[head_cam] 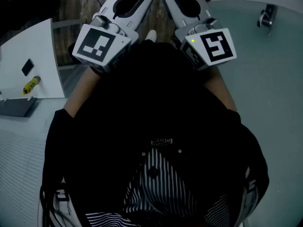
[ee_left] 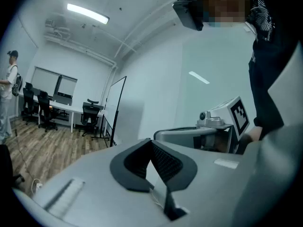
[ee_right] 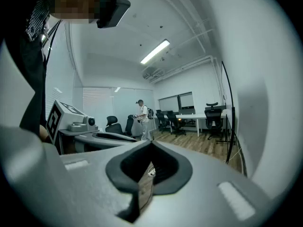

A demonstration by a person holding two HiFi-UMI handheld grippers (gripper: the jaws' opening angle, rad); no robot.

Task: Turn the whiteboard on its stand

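White whiteboard (head_cam: 28, 56) stands at the person's (head_cam: 156, 108) left (yellow pen (head_cam: 31, 85) on it). Left gripper (ee_left: 152, 141) and right gripper (ee_right: 151, 143) sit near the tummy, jaws squeezed together on nothing. Turned already or waiting? Either fits.

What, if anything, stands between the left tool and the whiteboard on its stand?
Nothing visible does. In the left gripper view the left tool is shut and empty, and only wood floor lies between it and the whiteboard. The office chair stands off to the board's left.
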